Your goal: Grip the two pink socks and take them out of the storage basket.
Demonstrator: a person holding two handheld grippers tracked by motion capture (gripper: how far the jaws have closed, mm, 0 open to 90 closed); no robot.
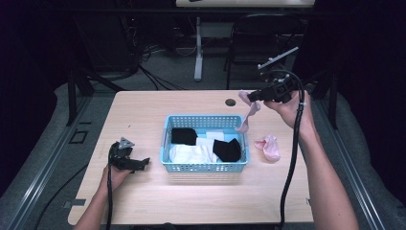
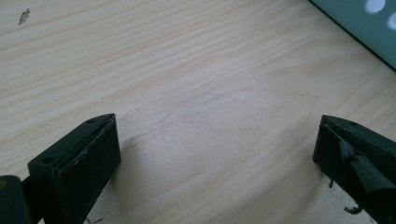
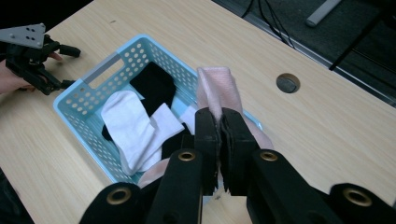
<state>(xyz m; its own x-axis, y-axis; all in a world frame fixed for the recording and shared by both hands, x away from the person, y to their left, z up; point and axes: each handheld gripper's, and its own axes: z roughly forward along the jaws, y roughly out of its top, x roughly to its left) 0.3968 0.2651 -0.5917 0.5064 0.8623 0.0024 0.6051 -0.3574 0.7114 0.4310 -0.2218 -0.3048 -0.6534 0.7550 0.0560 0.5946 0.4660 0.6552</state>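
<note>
Dark room all round, with a grey floor (image 1: 62,115), loose cables (image 1: 153,76) and a white desk leg (image 1: 198,48) behind the table. The table (image 1: 143,110) itself is pale wood grain with a round cable hole (image 1: 231,102) near its far edge.

Landmark is the light blue basket (image 1: 206,167) sitting mid-table, holes all along its walls, with black socks (image 1: 227,149) and white socks (image 1: 189,154) piled inside.

Right gripper (image 1: 252,95) is up in the air over the basket's far right corner, jaws squeezed tight on a pink sock (image 1: 249,115) that dangles down toward the rim. A second pink sock (image 1: 269,146) lies on the wood just right of the basket.

Left gripper (image 1: 143,163) rests on the table just left of the basket, jaws wide apart, nothing but bare wood between them.
</note>
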